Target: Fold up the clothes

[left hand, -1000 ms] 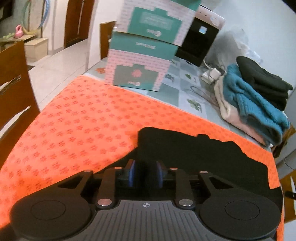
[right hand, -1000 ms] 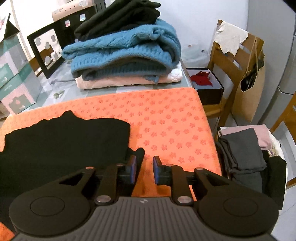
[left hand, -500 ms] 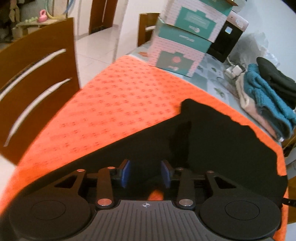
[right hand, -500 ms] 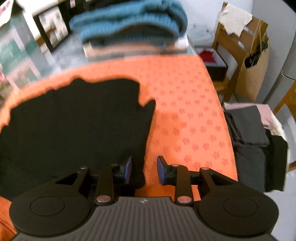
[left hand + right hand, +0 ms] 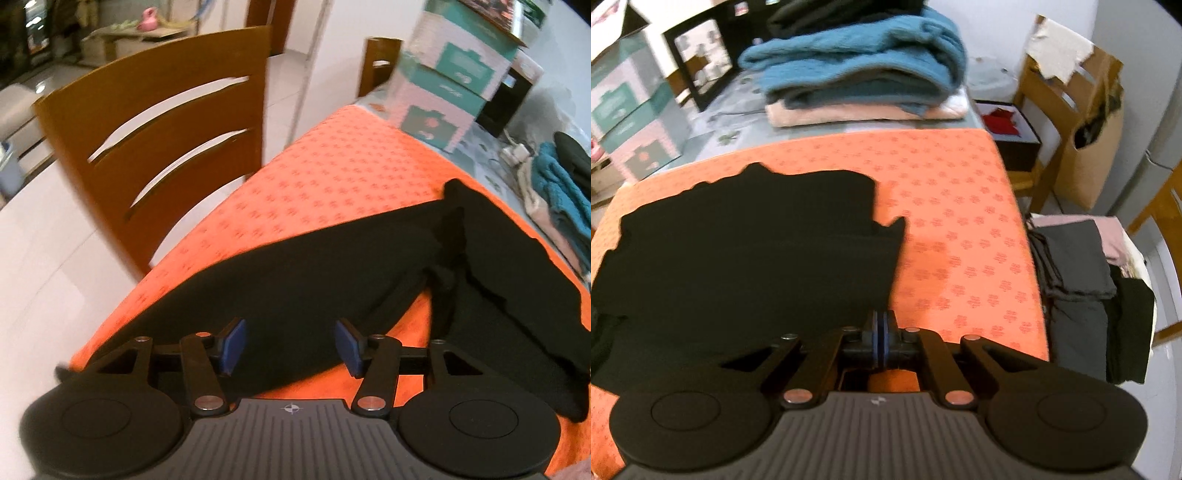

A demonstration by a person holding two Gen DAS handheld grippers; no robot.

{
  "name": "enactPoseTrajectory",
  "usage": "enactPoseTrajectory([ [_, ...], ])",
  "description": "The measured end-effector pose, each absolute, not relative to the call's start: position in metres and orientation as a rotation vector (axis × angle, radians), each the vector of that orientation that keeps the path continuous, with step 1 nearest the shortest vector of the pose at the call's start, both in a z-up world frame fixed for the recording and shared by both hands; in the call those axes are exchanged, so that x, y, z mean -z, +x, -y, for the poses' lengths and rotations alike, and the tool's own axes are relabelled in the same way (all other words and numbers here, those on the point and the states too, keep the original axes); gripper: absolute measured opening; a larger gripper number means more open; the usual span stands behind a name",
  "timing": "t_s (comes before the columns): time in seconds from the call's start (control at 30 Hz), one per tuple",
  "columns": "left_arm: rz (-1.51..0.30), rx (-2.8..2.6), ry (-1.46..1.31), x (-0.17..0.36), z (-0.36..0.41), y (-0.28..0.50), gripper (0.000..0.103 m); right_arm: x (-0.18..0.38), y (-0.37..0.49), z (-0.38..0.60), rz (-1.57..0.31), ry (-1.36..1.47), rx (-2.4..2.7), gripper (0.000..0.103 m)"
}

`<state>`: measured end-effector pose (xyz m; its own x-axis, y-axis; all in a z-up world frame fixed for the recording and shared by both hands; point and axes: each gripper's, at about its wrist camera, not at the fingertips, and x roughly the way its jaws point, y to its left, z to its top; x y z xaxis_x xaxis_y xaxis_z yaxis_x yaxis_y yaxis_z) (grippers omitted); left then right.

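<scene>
Your left hand-held gripper (image 5: 291, 346) is released and its jaws are opening, the blue pads (image 5: 233, 345) standing well apart over the near edge of the black garment (image 5: 332, 266), with cloth lying below the gap but not pressed by either pad. That garment is spread across the orange mat (image 5: 332, 177) on the surface, one long part running toward the left corner and a bunched fold near its middle. Your right hand-held gripper (image 5: 880, 338) is clenched, its pads nearly together right at the garment's near right corner (image 5: 882, 295); you cannot tell from this view whether cloth is actually pinched between them. Beyond the mat a stack of folded sweaters (image 5: 857, 74) sits on the surface, teal on top of pink, with printed boxes (image 5: 454, 85) to its left. A wooden chair (image 5: 166, 155) stands just beside the left edge of the surface.
</scene>
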<state>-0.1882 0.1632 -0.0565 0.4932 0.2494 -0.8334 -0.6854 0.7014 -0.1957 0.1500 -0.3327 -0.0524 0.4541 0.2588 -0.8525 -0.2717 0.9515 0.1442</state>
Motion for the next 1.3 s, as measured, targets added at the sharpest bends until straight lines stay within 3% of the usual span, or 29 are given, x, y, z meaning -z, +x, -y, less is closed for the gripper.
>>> enactPoseTrajectory([
  [0.07, -0.875, -0.635, -0.577, 0.059, -0.163, -0.203, 0.057, 0.045, 0.144, 0.323, -1.046, -0.02, -0.361, 0.018],
  [0.23, -0.833, -0.741, -0.621, 0.064, -0.165, -0.244, 0.061, 0.033, 0.127, 0.298, -1.044, -0.054, -0.437, 0.028],
  [0.57, -0.801, -0.899, -0.731, 0.085, -0.183, -0.312, 0.068, 0.032, 0.099, 0.258, -1.075, -0.116, -0.529, 0.034],
  [0.73, -0.814, -0.916, -0.74, 0.103, -0.201, -0.31, 0.069, 0.03, 0.093, 0.247, -1.08, -0.147, -0.559, 0.035],
  [0.83, -0.811, -0.914, -0.746, 0.11, -0.208, -0.306, 0.078, 0.027, 0.089, 0.243, -1.076, -0.166, -0.572, 0.035],
  [0.97, -0.781, -0.912, -0.819, 0.117, -0.214, -0.303, 0.079, 0.024, 0.086, 0.245, -1.069, -0.167, -0.575, 0.035],
  [1.1, -0.755, -0.889, -0.841, 0.115, -0.213, -0.301, 0.056, 0.023, 0.084, 0.25, -1.07, -0.15, -0.56, 0.035],
  [1.23, -0.771, -0.906, -0.79, 0.107, -0.208, -0.293, 0.044, 0.024, 0.082, 0.254, -1.073, -0.135, -0.548, 0.035],
  [1.3, -0.774, -0.919, -0.771, 0.102, -0.207, -0.291, 0.026, 0.025, 0.081, 0.255, -1.074, -0.125, -0.546, 0.035],
])
